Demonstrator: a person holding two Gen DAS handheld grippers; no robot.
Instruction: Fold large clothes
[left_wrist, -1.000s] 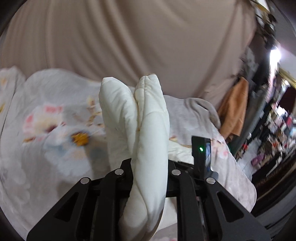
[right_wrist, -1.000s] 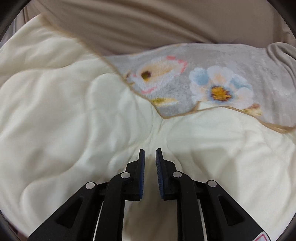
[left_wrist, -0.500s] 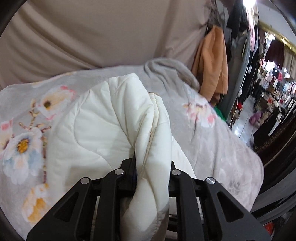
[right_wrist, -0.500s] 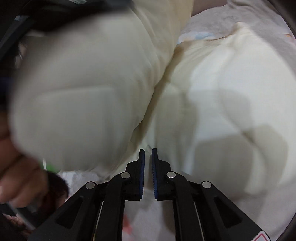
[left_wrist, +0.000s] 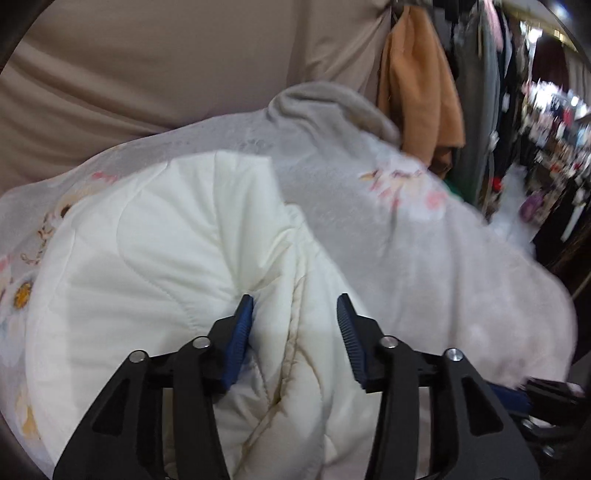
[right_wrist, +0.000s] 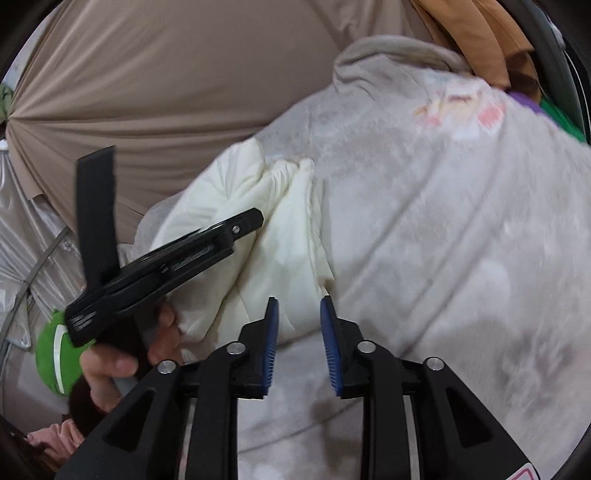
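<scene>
While both grippers are letting go, the fold is being laid down.
Across the grey floral fleece blanket (left_wrist: 424, 236), the cream quilted padded garment (left_wrist: 155, 258) is lying doubled at centre-left. The left gripper (left_wrist: 295, 321) is opening, cloth between its pads but unpressed; the right gripper (right_wrist: 297, 321) is opening over the garment's edge, gripping nothing. Next probably needs smoothing, then regripping an edge.

The shop racks (left_wrist: 546, 122) are blurred; the quilted garment's (left_wrist: 166, 277) lower end is cut off.

Cream quilted garment (left_wrist: 177, 258) — puffy, bunched in folds — atop a grey floral blanket (left_wrist: 424, 258)
</scene>
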